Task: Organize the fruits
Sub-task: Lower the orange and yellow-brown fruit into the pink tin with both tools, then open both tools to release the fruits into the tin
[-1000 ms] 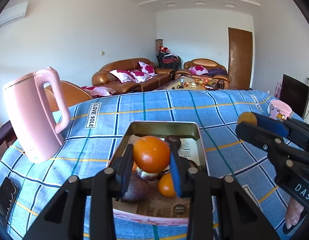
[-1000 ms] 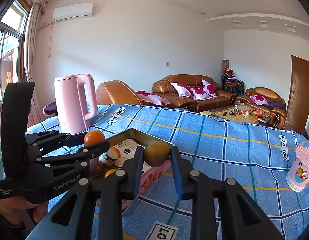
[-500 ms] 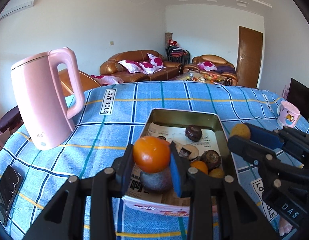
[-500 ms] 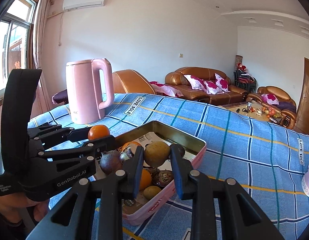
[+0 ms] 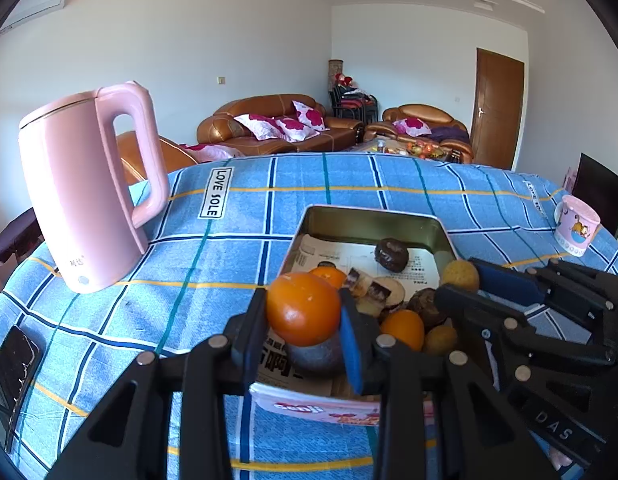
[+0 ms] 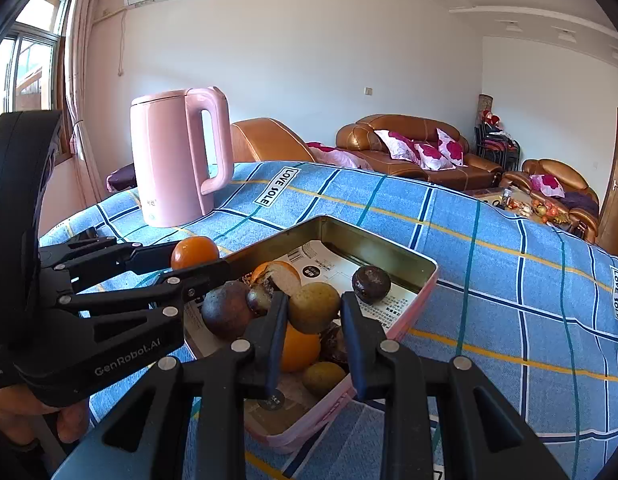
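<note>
A pink-rimmed metal tin (image 5: 369,216) lined with printed paper sits on the blue checked cloth and holds several fruits: oranges, dark passion fruits, yellow-brown ones. My left gripper (image 5: 303,308) is shut on an orange (image 5: 303,308) and holds it above the tin's near left corner. My right gripper (image 6: 313,307) is shut on a yellow-brown fruit (image 6: 313,307) above the tin (image 6: 389,248). The left gripper with its orange (image 6: 194,252) shows at left in the right wrist view. The right gripper with its fruit (image 5: 460,276) shows at right in the left wrist view.
A tall pink kettle (image 5: 85,196) stands on the cloth left of the tin, also in the right wrist view (image 6: 177,156). A pink printed cup (image 5: 576,230) stands at the far right. A dark phone (image 5: 11,372) lies at the left edge. Sofas stand beyond the table.
Both grippers have moved back and to the left over the tin, each keeping its fruit. The tin now lies lower and closer under both sets of fingers.
</note>
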